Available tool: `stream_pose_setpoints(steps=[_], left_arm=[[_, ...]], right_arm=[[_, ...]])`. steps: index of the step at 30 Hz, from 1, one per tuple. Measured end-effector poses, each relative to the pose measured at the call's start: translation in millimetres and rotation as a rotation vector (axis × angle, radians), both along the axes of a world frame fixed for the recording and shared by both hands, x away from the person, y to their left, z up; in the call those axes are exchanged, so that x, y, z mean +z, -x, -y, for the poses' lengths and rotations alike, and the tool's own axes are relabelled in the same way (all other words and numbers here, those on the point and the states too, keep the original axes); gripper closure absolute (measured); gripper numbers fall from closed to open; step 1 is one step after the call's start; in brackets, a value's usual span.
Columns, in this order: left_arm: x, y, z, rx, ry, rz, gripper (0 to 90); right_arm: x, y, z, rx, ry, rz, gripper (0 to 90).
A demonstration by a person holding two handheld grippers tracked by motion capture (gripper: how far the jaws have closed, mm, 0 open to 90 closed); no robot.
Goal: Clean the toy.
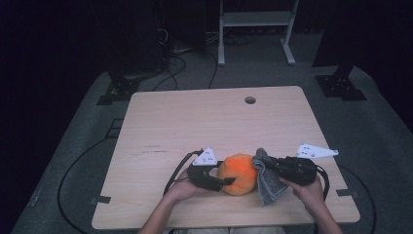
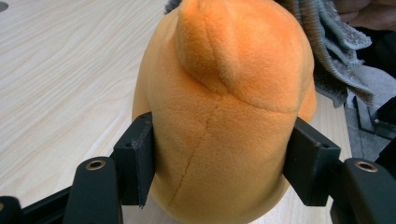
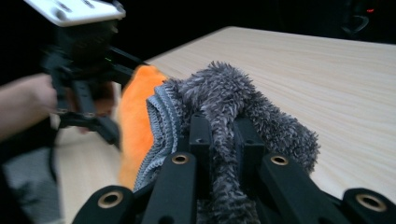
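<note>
**Plush clamped, cloth pinched**

I hold the orange plush toy (image 2: 219, 116) between my left gripper's (image 2: 219, 161) jaws, both pads pressing its sides, near the table's (image 1: 195, 117) front edge. My right gripper (image 3: 223, 140) pinches the grey cloth (image 3: 243, 102) just beside the plush.

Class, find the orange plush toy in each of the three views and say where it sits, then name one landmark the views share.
High view: the plush toy lies near the table's front edge, at centre, between the two grippers.
Left gripper view: plush toy at centre, pinched between the left gripper's fingers.
Right gripper view: plush toy left of centre, behind the grey cloth.
Shared landmark: the grey cloth, beside the toy.
</note>
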State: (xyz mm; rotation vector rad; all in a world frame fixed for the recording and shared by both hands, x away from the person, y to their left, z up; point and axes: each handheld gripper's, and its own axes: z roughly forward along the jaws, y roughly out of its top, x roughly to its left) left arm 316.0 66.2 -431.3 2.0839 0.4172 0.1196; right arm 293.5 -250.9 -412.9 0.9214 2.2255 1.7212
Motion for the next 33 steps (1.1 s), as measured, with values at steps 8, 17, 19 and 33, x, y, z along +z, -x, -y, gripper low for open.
stream_pose_setpoints(steps=[8,17,19,33], left_arm=[[-1.1,-4.5,-5.8,-0.001,0.01,-0.029,32.5],[-1.7,-3.9,-0.3,0.027,0.014,-0.025,31.0],[-1.2,-6.6,-0.5,0.056,0.024,-0.049,31.0],[-1.7,-2.3,12.7,0.107,0.037,-0.033,32.3]], right_arm=[[-19.9,-14.9,9.5,-0.094,0.124,-0.091,80.1],[-4.7,1.3,-11.8,0.028,0.034,0.03,79.9],[-8.1,-4.1,-10.3,0.005,0.02,-0.018,80.0],[4.8,9.9,-34.1,0.035,0.124,0.127,80.4]])
